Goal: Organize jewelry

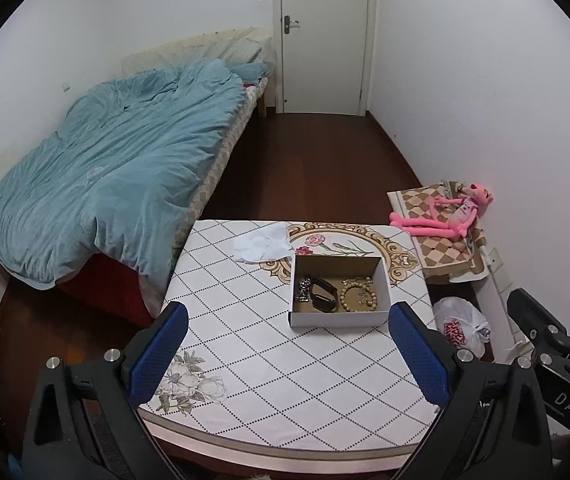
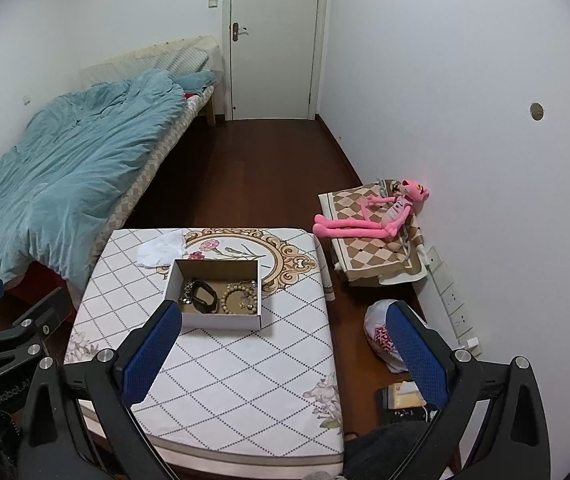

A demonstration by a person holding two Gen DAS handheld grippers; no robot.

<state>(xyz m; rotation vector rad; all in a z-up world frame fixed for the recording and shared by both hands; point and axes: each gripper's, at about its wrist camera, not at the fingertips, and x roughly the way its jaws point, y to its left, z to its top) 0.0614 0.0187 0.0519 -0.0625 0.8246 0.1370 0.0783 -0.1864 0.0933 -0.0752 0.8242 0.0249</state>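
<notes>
Jaws of left gripper (image 1: pixel 285 354) spread wide, holding nothing, blue pads (image 1: pixel 157 354) hanging above near part of table (image 1: pixel 245 360) in lower half of frame. Same for right gripper (image 2: pixel 289 354): jaws released, empty, one pad over table edge at lower left-centre, other pad (image 2: pixel 417 354) in front of white plastic bag (image 2: pixel 379 330) on floor at lower right.

Small cardboard box (image 1: pixel 339 318) w/ open top sitting on table, centre of frame, a bit right of middle in left wrist view, left of middle in right wrist view (image 2: pixel 221 320). Inside box, from left to right: metal chain piece (image 1: pixel 303 290), dark bangle (image 1: pixel 325 299), beaded bracelet (image 1: pixel 359 295). All three lying on box bottom, close together; chain and bangle seem touching, cannot tell for sure. Small parts near bracelet too tiny to name.

White cloth (image 1: pixel 261 246) lying on table behind box, toward upper left of it, apart from box. Table cover w/ diamond pattern and flower print.

Bed w/ blue duvet (image 1: pixel 117 176) at left of frame. Pink plush toy (image 1: pixel 449 214) on checkered mat (image 1: pixel 441 252) at right, against wall. White door (image 1: pixel 325 36) closed, at top centre
</notes>
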